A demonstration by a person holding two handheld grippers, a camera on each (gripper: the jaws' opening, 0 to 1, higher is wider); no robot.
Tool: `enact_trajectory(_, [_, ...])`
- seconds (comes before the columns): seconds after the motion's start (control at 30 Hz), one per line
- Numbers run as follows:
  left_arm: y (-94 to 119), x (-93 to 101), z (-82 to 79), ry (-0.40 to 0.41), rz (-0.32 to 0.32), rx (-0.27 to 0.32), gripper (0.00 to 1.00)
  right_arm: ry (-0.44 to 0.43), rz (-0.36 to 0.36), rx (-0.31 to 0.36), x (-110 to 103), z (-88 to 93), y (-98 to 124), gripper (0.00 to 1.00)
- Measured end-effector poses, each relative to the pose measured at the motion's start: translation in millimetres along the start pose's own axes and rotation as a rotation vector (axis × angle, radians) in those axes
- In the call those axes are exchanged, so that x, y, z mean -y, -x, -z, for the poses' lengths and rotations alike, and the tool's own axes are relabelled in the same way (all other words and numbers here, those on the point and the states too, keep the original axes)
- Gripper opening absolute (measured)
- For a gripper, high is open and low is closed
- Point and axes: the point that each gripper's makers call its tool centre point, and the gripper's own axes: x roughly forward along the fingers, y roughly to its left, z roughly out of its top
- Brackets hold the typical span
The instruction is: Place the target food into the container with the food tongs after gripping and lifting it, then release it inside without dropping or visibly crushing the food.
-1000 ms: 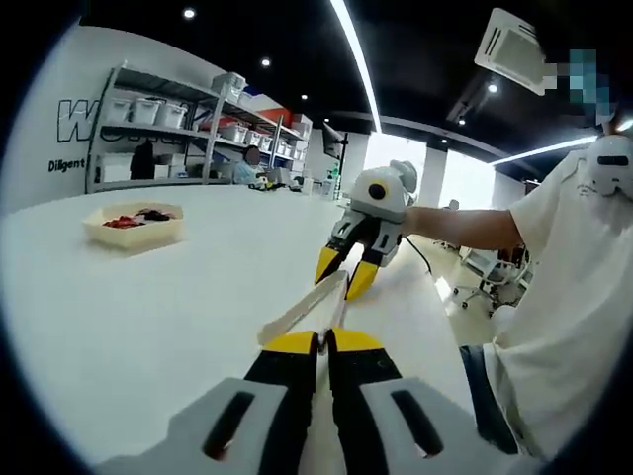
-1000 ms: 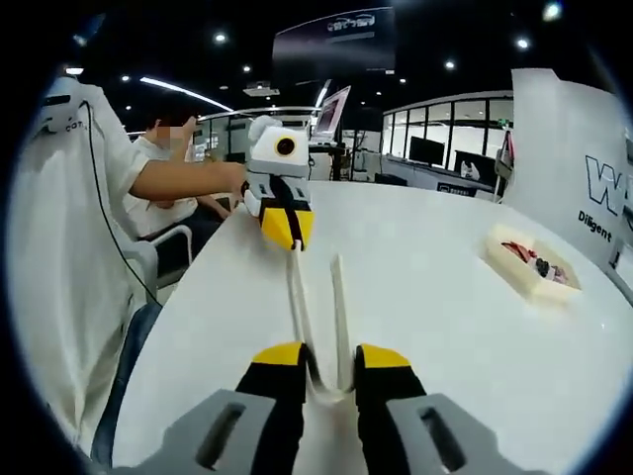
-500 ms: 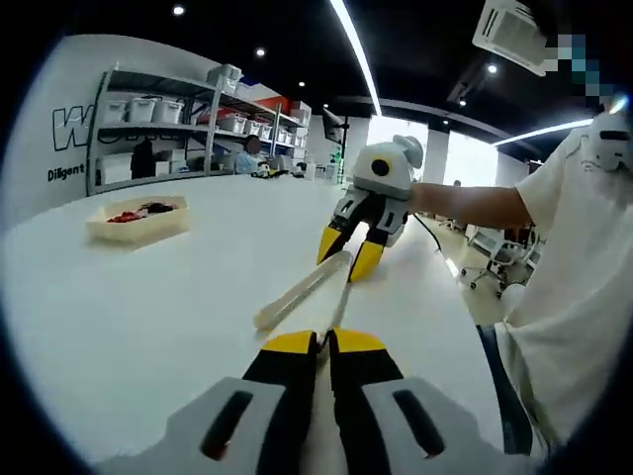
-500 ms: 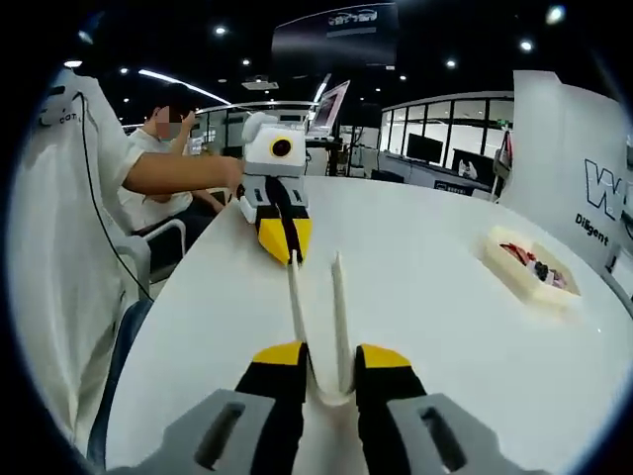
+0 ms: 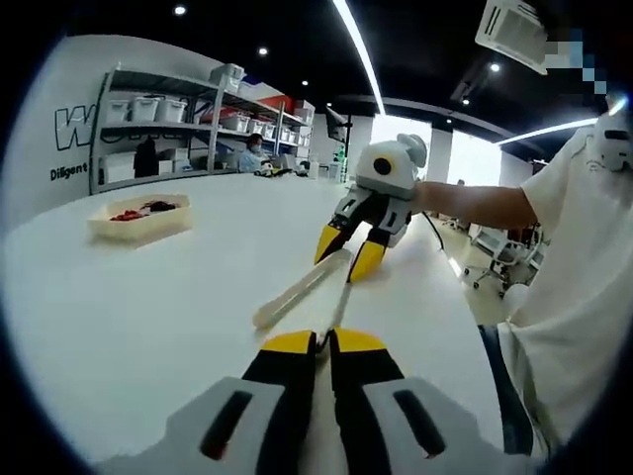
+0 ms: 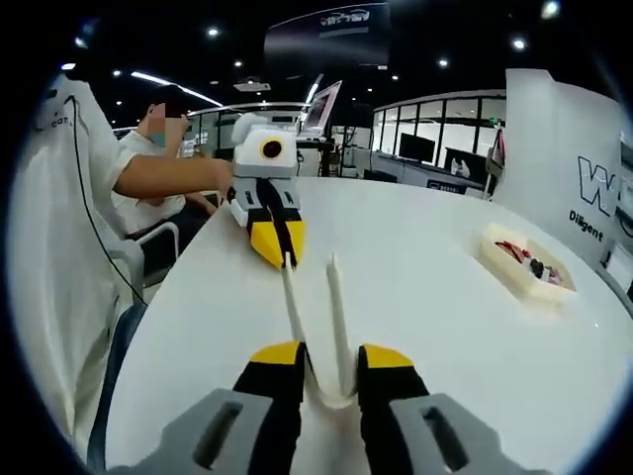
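White table (image 5: pixel 129 317) runs wide w/ a glossy top. Landmark: metal shelving rack (image 5: pixel 168 129) at the far wall beyond the table, w/ rows of white storage bins (image 5: pixel 138 109). Left of the rack, white wall w/ black lettering (image 5: pixel 74 148), partly cut off. Right of the rack, a seated person (image 5: pixel 255 153), small & blurred. Overhead, long ceiling light strip (image 5: pixel 358 54) & round spotlights. Right gripper view: office chair (image 6: pixel 158 247) at table edge; glass-walled rooms (image 6: pixel 435 148) far back.

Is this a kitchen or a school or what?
Probably a lab or workshop office, not a kitchen. There are metal shelves stacked with plastic storage bins, office chairs beside the big white table, and glass-walled rooms at the back.
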Motion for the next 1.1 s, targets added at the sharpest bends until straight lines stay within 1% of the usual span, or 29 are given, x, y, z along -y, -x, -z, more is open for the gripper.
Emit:
enact_trajectory(0.13, [0.2,0.3,0.5,0.019,-0.007,-0.004,0.06,-0.027,0.002,0.008,-0.7,-0.4,2.1,0.15])
enact_trajectory(0.23, [1.1,-1.2,1.0,0.033,-0.013,-0.007,0.08,-0.056,0.016,0.035,0.8,-3.0,6.8,0.15])
enact_trajectory(0.3, [2.6,-1.2,1.8,0.065,-0.021,-0.011,0.14,-0.043,0.025,0.036,2.0,-2.6,8.9,0.16])
enact_trajectory(0.37, [4.2,-2.9,3.0,0.068,-0.034,-0.017,0.17,-0.041,0.045,0.039,2.0,-4.1,12.2,0.15])
enact_trajectory(0.43, [5.1,-2.7,2.8,0.070,-0.038,-0.014,0.21,-0.039,0.050,0.047,0.9,-5.9,14.3,0.15])
enact_trajectory(0.47, [5.5,-2.7,2.6,0.072,-0.041,-0.013,0.24,-0.039,0.055,0.047,1.0,-6.2,15.2,0.16])
enact_trajectory(0.57, [7.7,-3.4,1.3,0.073,-0.055,-0.007,0.29,-0.038,0.078,0.050,1.6,-7.8,19.6,0.17])
enact_trajectory(0.6, [10.4,-3.3,-0.4,0.073,-0.070,-0.007,0.31,-0.056,0.087,0.063,1.6,-9.8,23.4,0.20])
enact_trajectory(0.67, [12.2,-2.6,-3.1,0.081,-0.078,0.002,0.37,-0.075,0.107,0.072,2.6,-11.7,27.2,0.23])
enact_trajectory(0.7, [15.1,-4.5,-7.4,0.083,-0.102,0.015,0.40,-0.093,0.130,0.088,4.0,-15.0,31.6,0.24])
enact_trajectory(0.73, [15.5,-5.2,-7.7,0.081,-0.108,0.016,0.44,-0.093,0.133,0.091,4.1,-15.6,32.1,0.26])
enact_trajectory(0.8, [16.4,-6.8,-8.5,0.077,-0.119,0.017,0.53,-0.093,0.138,0.096,4.4,-16.8,33.3,0.34])
enact_trajectory(0.83, [18.9,-9.8,-11.8,0.063,-0.149,0.026,0.59,-0.087,0.169,0.105,7.3,-19.8,36.7,0.36])
enact_trajectory(0.9, [23.9,-15.6,-18.4,0.037,-0.207,0.042,0.68,-0.074,0.230,0.123,13.1,-25.7,43.7,0.39])
enact_trajectory(0.93, [28.2,-16.8,-23.8,0.016,-0.250,0.043,0.71,-0.109,0.252,0.149,13.6,-32.3,50.6,0.40])
enact_trajectory(0.97, [29.0,-17.4,-25.6,0.017,-0.258,0.046,0.73,-0.116,0.264,0.145,14.9,-31.7,52.5,0.43])
enact_trajectory(1.0, [31.3,-21.4,-25.8,0.018,-0.289,0.032,0.75,-0.126,0.278,0.152,16.0,-32.9,54.4,0.46])
enact_trajectory(1.07, [33.6,-26.1,-26.7,0.012,-0.330,0.021,0.78,-0.165,0.305,0.155,18.8,-32.9,58.1,0.51])
enact_trajectory(1.1, [36.8,-32.9,-24.4,-0.001,-0.374,-0.022,0.79,-0.169,0.318,0.157,19.7,-33.7,59.8,0.52])
